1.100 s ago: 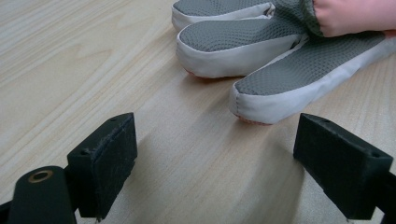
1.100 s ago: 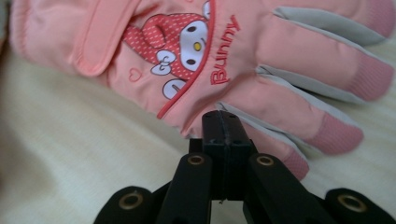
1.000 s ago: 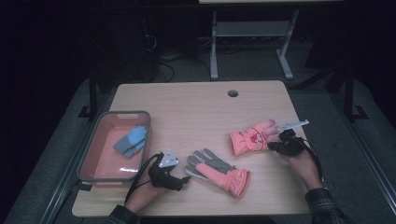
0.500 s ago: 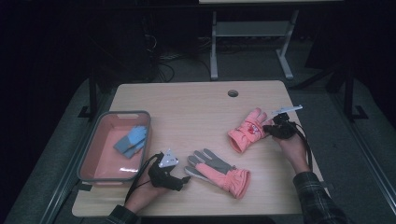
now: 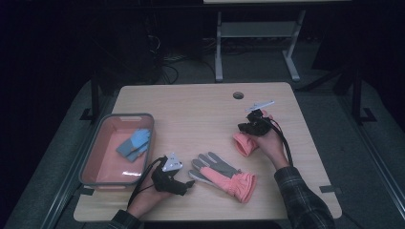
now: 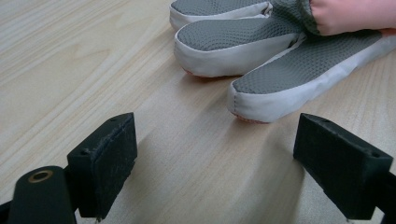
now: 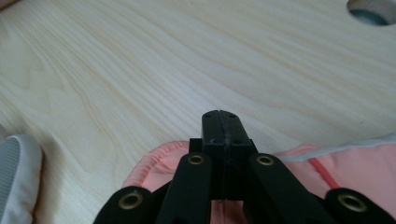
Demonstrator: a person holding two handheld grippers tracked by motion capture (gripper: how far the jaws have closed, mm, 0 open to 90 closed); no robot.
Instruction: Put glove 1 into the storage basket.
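A pink glove with a grey palm (image 5: 222,176) lies flat near the table's front edge. Just left of its fingers rests my left gripper (image 5: 187,183), open; in the left gripper view the grey fingertips (image 6: 261,88) lie just beyond the wide-apart jaws of that gripper (image 6: 217,154), untouched. A second pink glove (image 5: 244,144) hangs bunched under my right gripper (image 5: 253,125), right of centre. In the right gripper view the gripper (image 7: 222,121) has its jaws pressed together, with pink fabric (image 7: 355,163) gathered beneath them.
A pink bin (image 5: 90,160) at the left of the wooden table (image 5: 191,109) holds a blue glove (image 5: 133,144). A cable hole (image 5: 238,95) sits near the far edge. Beyond the table stand a desk frame and cables on the dark floor.
My right gripper has carried the second pink glove left, toward the table's middle, and the glove now hangs bunched instead of lying spread. The left gripper and the flat glove have stayed put.
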